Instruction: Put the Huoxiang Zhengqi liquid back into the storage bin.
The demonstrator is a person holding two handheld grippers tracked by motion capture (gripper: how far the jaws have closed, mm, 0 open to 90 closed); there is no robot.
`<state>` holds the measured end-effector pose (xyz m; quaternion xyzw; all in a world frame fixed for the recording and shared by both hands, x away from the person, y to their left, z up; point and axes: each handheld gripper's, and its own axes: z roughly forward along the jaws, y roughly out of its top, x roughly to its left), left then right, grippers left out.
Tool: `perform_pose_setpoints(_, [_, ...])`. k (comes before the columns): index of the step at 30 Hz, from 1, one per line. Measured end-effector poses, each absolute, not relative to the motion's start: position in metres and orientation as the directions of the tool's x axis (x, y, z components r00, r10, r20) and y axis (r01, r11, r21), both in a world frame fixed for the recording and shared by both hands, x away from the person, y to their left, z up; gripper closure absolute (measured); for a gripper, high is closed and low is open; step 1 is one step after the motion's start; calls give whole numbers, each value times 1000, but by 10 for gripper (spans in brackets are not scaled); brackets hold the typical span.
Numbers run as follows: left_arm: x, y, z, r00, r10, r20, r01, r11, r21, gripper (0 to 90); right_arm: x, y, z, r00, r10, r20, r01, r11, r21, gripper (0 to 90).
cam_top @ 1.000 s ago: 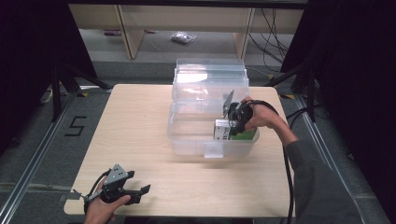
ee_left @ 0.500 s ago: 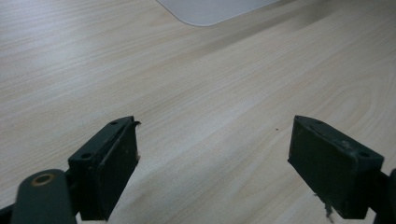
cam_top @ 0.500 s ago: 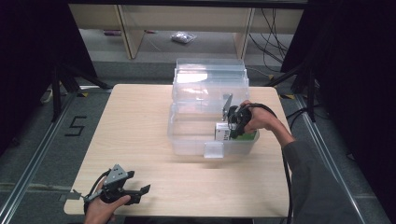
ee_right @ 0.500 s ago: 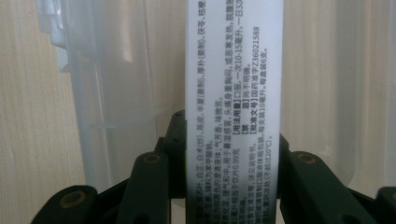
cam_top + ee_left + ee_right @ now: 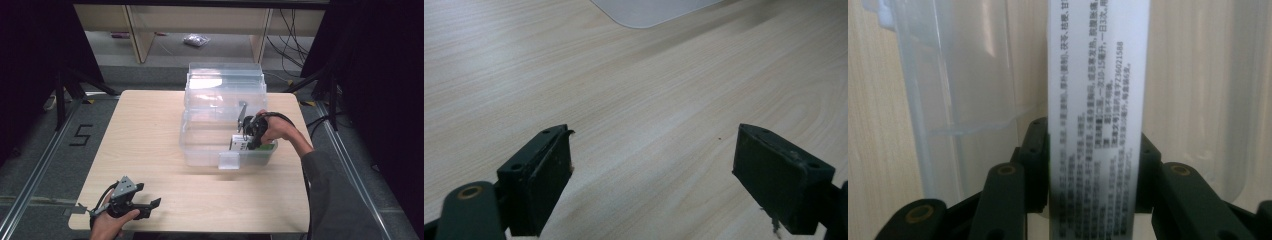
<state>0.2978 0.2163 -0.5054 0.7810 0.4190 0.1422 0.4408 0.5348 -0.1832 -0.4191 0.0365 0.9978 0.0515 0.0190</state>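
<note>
From above I see my right tool (image 5: 248, 136) inside the clear plastic bin (image 5: 200, 150) on the pale wood-grain surface (image 5: 150, 130). My left tool (image 5: 651, 170) gapes wide, holding nothing. My right tool's jaws clamp a flat white printed box (image 5: 1098, 100).

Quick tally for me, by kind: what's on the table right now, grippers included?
Grippers: 2, left gripper open above bare wood, right gripper shut on the box.
Clear plastic bins: 1.
White printed boxes: 1, held inside the bin.
Total: 4.
</note>
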Motion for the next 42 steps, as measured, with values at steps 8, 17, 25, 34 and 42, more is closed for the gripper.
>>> perform_pose_setpoints(8, [299, 216, -506, 612, 777, -150, 531, -263, 806, 151, 530, -197, -393, -989, 142, -48, 130, 974, 187, 557])
perform_pose_setpoints(17, [298, 215, -506, 609, 778, -154, 531, -255, 808, 151, 517, -206, -362, -974, 218, -70, 183, 925, 333, 487])
perform_pose_setpoints(25, [298, 215, -506, 609, 778, -155, 532, -255, 808, 151, 510, -207, -357, -954, 288, -79, 242, 900, 363, 434])
perform_pose_setpoints(34, [298, 215, -506, 607, 779, -158, 531, -250, 810, 151, 505, -207, -350, -921, 378, -95, 308, 855, 418, 397])
perform_pose_setpoints(42, [298, 214, -507, 608, 778, -158, 529, -249, 811, 151, 500, -208, -353, -885, 459, -73, 373, 796, 477, 338])
